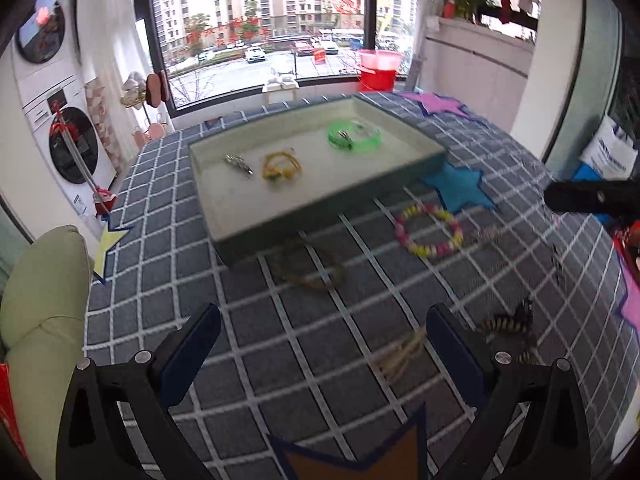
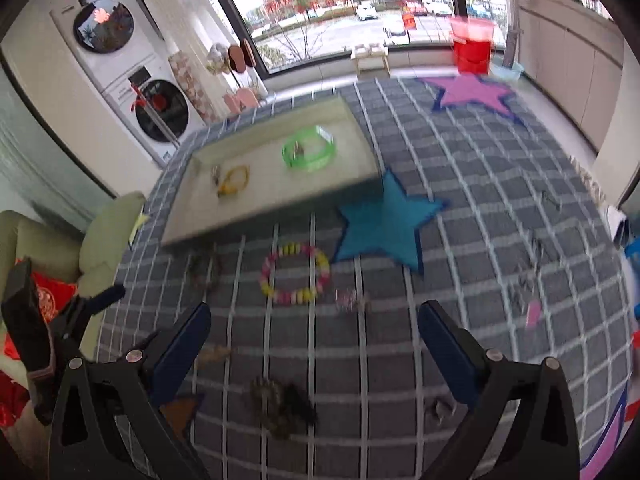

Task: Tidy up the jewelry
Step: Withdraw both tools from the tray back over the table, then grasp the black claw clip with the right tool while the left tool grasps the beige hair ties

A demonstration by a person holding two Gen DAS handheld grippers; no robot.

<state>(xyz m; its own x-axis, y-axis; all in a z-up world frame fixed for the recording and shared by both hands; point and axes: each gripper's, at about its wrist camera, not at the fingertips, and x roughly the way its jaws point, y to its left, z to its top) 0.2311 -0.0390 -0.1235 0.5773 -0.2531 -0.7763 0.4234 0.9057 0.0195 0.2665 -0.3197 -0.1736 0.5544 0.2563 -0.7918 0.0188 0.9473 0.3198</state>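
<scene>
I've got both claws spread wide & empty, left claw (image 1: 324, 344) and right claw (image 2: 314, 340), w/ the bead bracelet (image 1: 429, 231) on the table (image 1: 320, 360) center-right, below the tray (image 1: 320, 196).

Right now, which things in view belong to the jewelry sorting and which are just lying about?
Belongs to the job:
tray
green bangle
yellow bracelet
silver clip
pink and yellow bead bracelet
dark bead bracelet

Just lying about:
blue felt star
pink felt star
red bucket
</scene>
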